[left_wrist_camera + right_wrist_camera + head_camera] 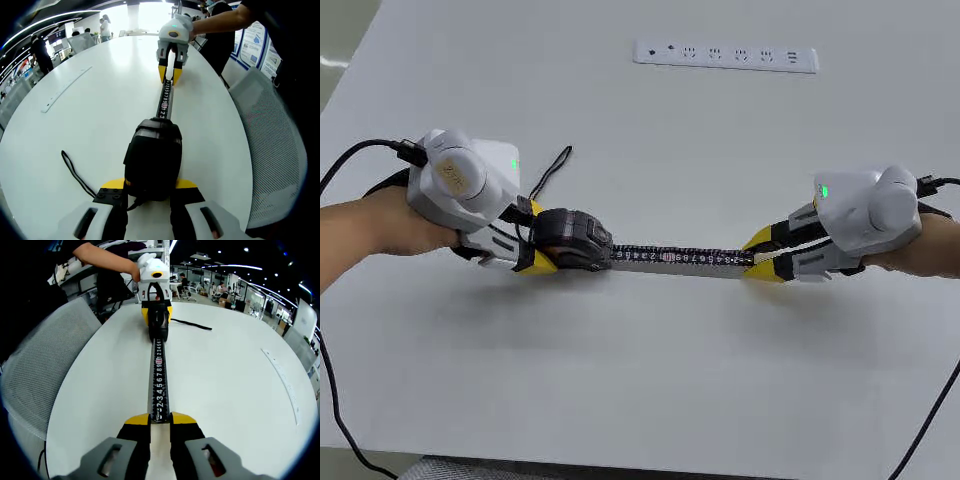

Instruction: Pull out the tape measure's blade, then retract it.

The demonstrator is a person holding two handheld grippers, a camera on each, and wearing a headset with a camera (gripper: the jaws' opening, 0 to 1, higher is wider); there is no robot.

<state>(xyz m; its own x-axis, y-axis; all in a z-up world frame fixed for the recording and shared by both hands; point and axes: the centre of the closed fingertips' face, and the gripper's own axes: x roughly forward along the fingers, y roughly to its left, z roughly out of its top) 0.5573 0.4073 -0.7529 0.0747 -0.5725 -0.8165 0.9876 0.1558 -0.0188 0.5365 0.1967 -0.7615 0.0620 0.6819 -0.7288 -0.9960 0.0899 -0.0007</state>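
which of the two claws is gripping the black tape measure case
The left claw, shut on the black tape measure case; the right claw pinches only the pulled-out blade at its tip.

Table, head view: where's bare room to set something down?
Free: the near strip of table between the blade and the front edge; also the wide band between blade and power strip. Crowded: the line from left gripper on the tape measure to right gripper.

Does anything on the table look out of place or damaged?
Nothing stands out. The black tape measure case sits clamped in the left tool, and its dark numbered blade runs straight, unkinked, to the right tool pinching its end.
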